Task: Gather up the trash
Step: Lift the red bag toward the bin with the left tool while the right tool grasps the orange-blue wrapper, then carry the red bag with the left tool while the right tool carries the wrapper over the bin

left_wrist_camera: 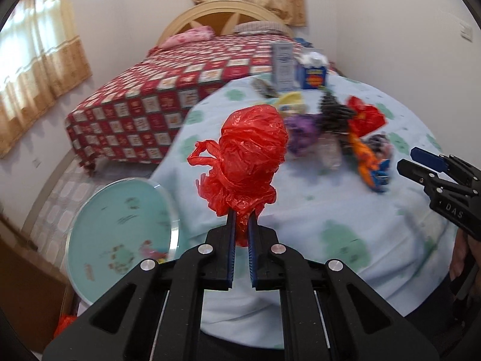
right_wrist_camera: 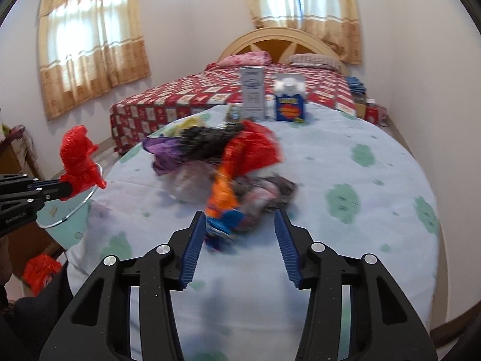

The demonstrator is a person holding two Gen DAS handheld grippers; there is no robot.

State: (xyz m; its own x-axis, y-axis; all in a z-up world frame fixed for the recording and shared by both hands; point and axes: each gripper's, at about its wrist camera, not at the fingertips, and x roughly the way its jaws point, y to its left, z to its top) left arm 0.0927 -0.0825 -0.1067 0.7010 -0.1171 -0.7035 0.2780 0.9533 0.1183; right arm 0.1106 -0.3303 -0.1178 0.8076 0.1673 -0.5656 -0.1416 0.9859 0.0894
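My left gripper (left_wrist_camera: 243, 215) is shut on a crumpled red plastic bag (left_wrist_camera: 246, 156) and holds it in the air over the table's left edge; the bag also shows in the right wrist view (right_wrist_camera: 78, 162). A heap of trash (right_wrist_camera: 222, 162) lies mid-table: a purple wrapper (right_wrist_camera: 163, 150), a black piece (right_wrist_camera: 204, 138), a red bag (right_wrist_camera: 252, 147) and an orange-blue wrapper (right_wrist_camera: 224, 204). My right gripper (right_wrist_camera: 240, 225) is open, its fingers on either side of the orange-blue wrapper's near end, just above the cloth.
The round table has a pale blue flowered cloth (right_wrist_camera: 345, 180). A tall white carton (right_wrist_camera: 253, 93) and a blue tissue box (right_wrist_camera: 290, 105) stand at its far edge. A round teal glass side table (left_wrist_camera: 120, 225) sits left. A bed with a red quilt (left_wrist_camera: 156, 96) is behind.
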